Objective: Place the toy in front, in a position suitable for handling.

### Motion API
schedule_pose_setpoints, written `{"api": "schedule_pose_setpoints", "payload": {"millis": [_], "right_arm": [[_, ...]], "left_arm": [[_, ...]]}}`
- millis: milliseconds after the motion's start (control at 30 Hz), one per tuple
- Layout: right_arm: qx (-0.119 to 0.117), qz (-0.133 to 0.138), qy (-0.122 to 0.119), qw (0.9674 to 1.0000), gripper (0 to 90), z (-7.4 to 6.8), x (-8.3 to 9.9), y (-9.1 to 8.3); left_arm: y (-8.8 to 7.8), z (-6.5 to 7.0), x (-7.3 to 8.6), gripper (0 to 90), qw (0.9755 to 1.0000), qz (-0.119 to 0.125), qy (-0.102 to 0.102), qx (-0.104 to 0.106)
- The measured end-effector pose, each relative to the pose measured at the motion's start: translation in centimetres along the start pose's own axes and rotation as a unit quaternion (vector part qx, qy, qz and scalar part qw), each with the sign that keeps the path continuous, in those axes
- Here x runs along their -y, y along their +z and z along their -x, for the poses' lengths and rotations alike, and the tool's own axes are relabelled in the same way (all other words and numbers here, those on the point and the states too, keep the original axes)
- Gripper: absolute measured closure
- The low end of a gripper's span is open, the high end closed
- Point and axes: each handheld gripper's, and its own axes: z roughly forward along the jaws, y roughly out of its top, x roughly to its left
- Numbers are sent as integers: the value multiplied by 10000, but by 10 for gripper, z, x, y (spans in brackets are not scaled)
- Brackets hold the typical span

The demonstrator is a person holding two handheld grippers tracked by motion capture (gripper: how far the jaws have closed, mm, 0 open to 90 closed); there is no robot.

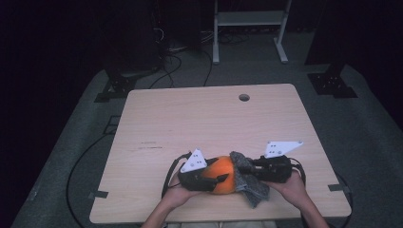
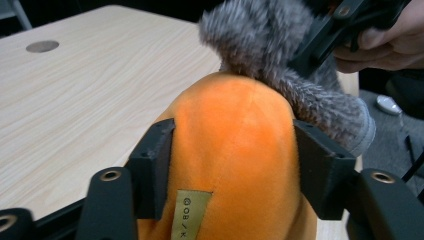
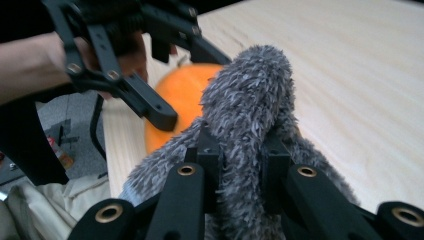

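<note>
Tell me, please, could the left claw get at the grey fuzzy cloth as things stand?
Probably not right away: the left claw is clamped on the orange plush, so its jaws are full. The cloth touches the plush just beyond, held by the right claw.

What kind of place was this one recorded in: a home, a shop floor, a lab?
Most likely a lab or recording room, not a home: a bare wooden table with a cable hole stands on grey carpet, loose cables run across the floor behind it, and black equipment stands flank it in a darkened room.

Left hand-held gripper [image 1: 219, 179] and right hand-held gripper [image 1: 248, 167] meet low, jaws apparently both clamped.
</note>
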Motion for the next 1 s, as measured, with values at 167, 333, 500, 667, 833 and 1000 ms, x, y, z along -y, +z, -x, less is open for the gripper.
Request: {"api": "schedule_pose_setpoints", "payload": {"millis": [167,333,500,667,833,1000], "right_arm": [[197,-178,99,9996,761,7,7,-1],[266,-201,164,9993,761,11,9,-1],[276,-96,185,9994,760,9,5,-3],[165,-28,-65,9998,761,-5,-4,2],[402,-177,73,9990,762,8,5,2],[446,-62,52,9990,761,5,1,-3]], "left_arm": [[-1,-4,-1,205,9996,111,-228,95],[1,-15,8,164,9990,-65,-388,233],[4,-10,9,324,9997,-40,-193,-121],[5,-7,6,285,9998,-43,-176,44],[0,-13,9,225,9982,41,-288,523],[7,-5,9,362,10000,-26,-50,17]]}}
